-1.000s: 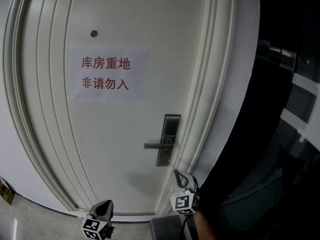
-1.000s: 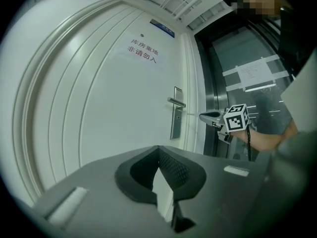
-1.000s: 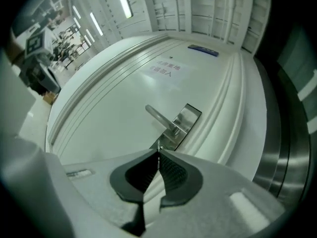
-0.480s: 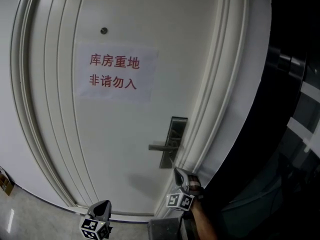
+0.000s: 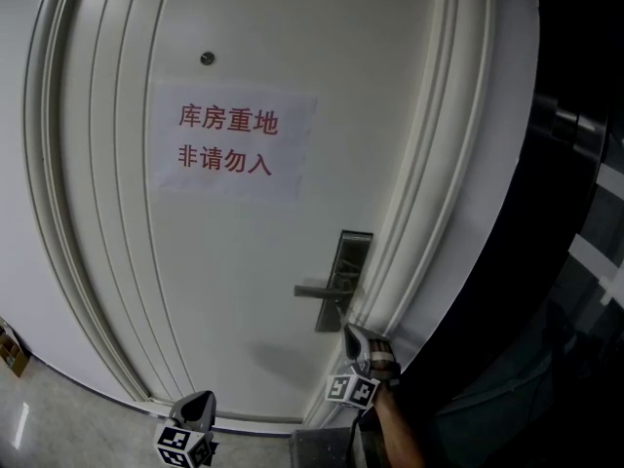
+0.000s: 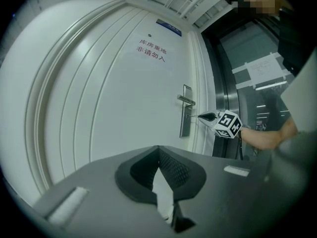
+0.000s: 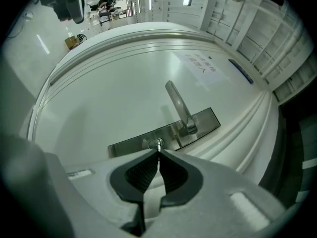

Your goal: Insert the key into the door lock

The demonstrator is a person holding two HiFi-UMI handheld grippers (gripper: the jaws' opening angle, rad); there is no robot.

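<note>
The white door [image 5: 244,261] carries a steel lock plate [image 5: 348,276] with a lever handle [image 5: 317,291]. My right gripper [image 5: 349,330] sits just below and to the right of the plate, shut on a small metal key [image 7: 158,145]. In the right gripper view the key's tip is at the round keyhole [image 7: 156,143] on the plate [image 7: 133,142], below the lever [image 7: 179,107]. In the left gripper view the key [image 6: 193,116] bridges the right gripper [image 6: 202,116] and the plate [image 6: 185,125]. My left gripper [image 5: 203,398] hangs low, well away from the door; its jaws [image 6: 158,150] are shut on nothing.
A paper sign with red characters [image 5: 229,144] is stuck on the door above the lock, and a peephole [image 5: 207,58] sits higher up. The moulded door frame [image 5: 429,213] runs right of the lock. Dark glass panels [image 5: 575,261] stand further right. A person's forearm [image 6: 262,137] holds the right gripper.
The right gripper has rolled and edged closer to the lock plate with the key. The head view has shifted slightly. The left gripper has stayed put.
</note>
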